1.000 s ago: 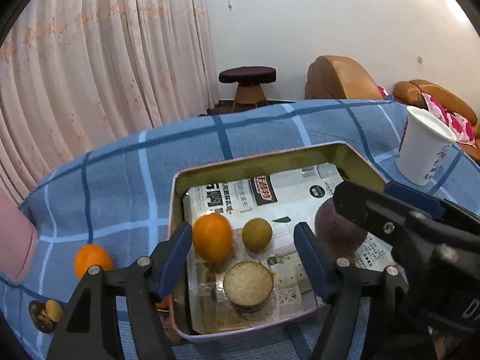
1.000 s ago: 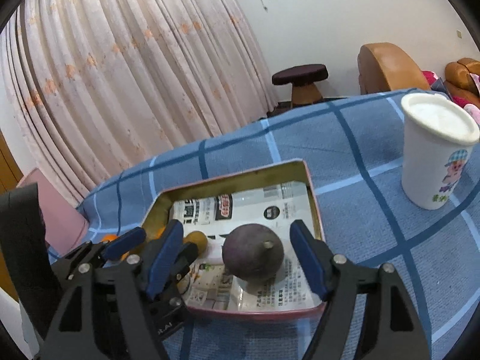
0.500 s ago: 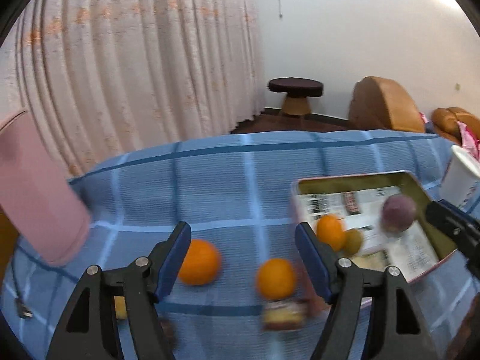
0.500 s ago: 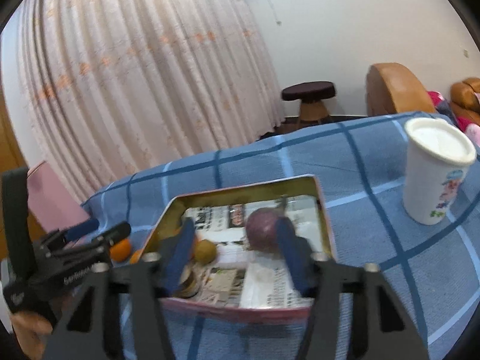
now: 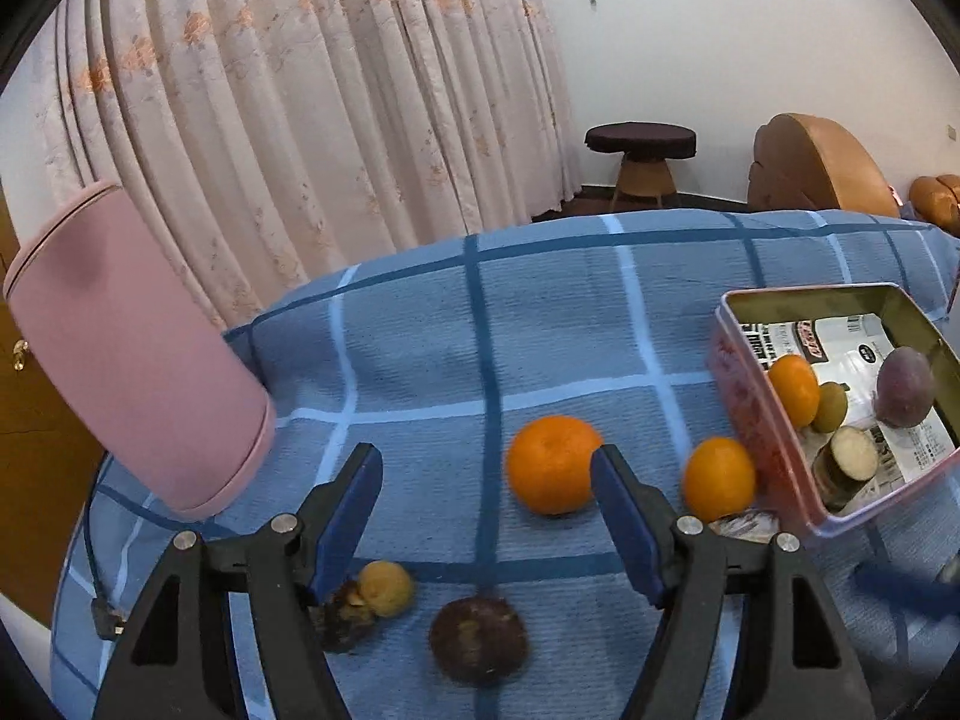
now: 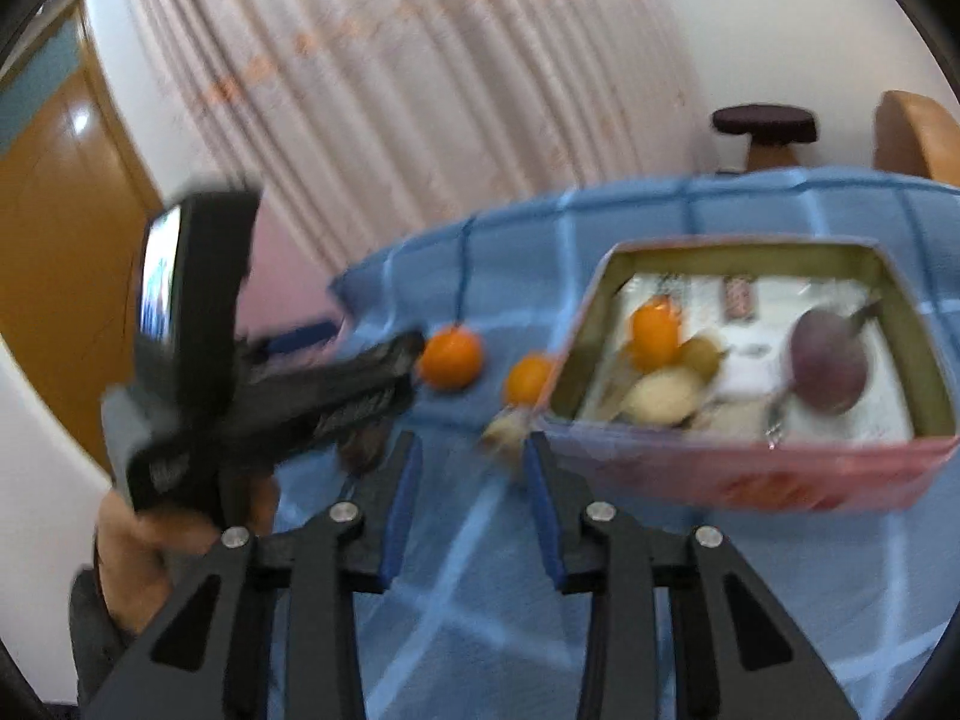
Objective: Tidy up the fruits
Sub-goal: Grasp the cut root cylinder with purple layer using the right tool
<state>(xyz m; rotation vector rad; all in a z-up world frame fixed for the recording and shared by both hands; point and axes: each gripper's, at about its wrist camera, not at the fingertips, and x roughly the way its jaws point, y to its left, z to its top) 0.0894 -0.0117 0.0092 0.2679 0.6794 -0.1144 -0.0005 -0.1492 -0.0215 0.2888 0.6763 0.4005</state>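
My left gripper is open over the blue checked cloth. One orange lies just inside its right finger, and a second orange lies beside the tin. Near its fingers lie a dark mangosteen and a small yellow fruit. The tin holds an orange, a greenish fruit, a purple fruit and a cut piece. My right gripper hangs before the tin's left corner, its jaws closing on nothing.
A pink cylinder lies at the table's left edge, with a black cable beneath it. In the right wrist view a hand holds the left gripper. A stool and brown armchair stand behind.
The left gripper swung left from over the tin to the loose fruit on the cloth. The right gripper drew back leftward from the purple fruit, which stays in the tin, and its jaws narrowed.
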